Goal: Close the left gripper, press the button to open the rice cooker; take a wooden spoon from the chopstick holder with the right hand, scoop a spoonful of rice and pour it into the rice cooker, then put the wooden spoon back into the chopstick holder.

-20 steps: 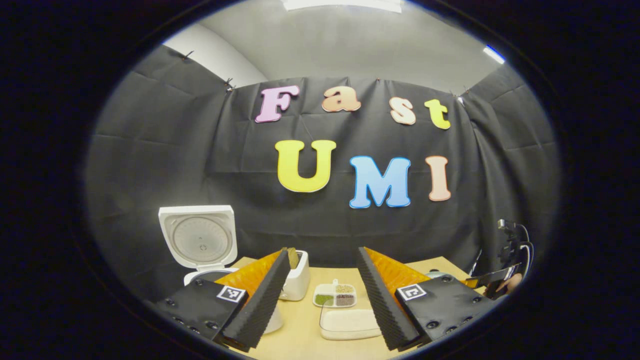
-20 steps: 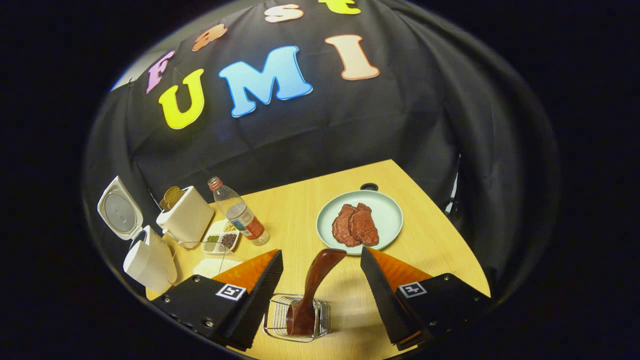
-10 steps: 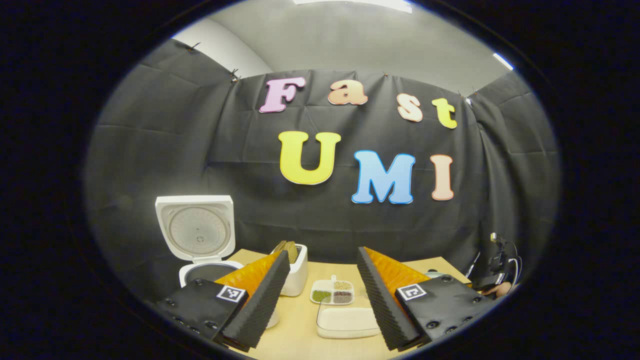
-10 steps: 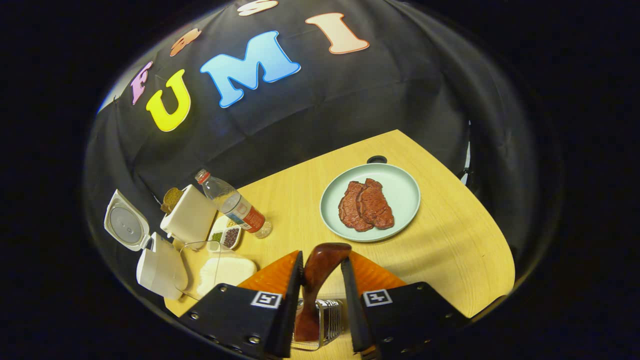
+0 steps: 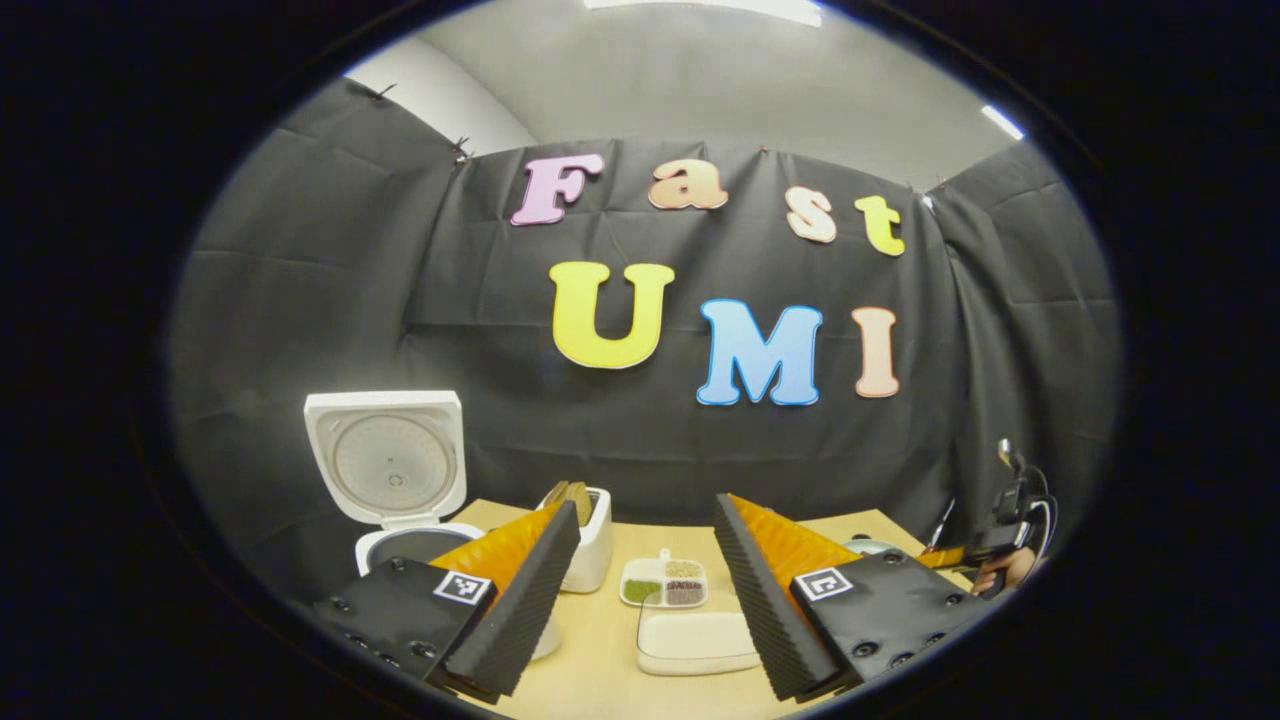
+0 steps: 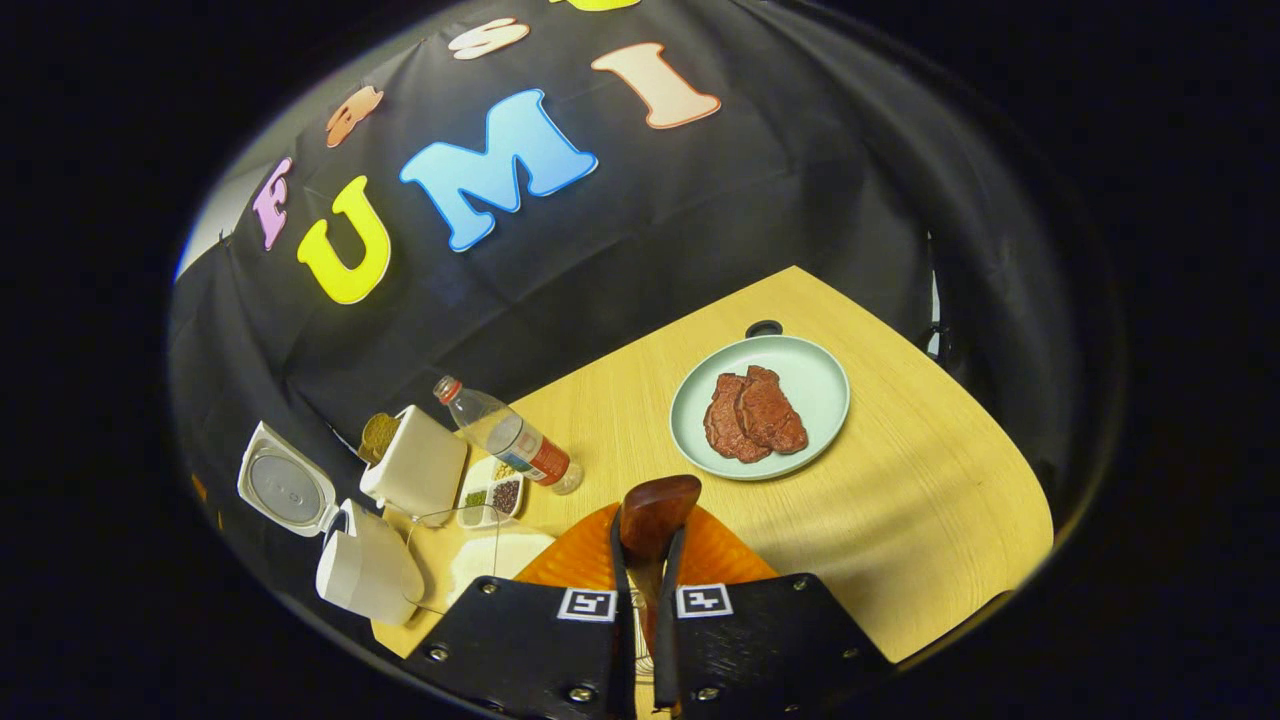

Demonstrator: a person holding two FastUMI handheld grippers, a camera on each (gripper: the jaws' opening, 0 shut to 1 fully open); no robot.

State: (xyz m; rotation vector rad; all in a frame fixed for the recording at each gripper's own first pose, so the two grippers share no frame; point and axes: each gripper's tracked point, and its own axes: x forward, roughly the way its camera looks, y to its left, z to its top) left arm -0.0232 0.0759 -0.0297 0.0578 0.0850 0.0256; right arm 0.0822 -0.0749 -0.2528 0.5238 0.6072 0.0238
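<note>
Closing over the last second, the right tongs [image 6: 645,560] now pinch the wooden spoon [image 6: 655,505] by its handle, just above the chopstick holder [image 6: 640,640] at the near edge of the surface [image 6: 900,520]. That suggests the grasp is made and lifting comes next. Far left, the rice cooker [image 5: 395,480] stands open, the rice container [image 5: 695,640] beside it. The left tongs [image 5: 645,590] hang spread.

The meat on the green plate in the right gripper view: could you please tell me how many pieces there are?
2 pieces of meat, side by side and touching on the green plate: one on the left, one on the right. None looks hidden.
</note>
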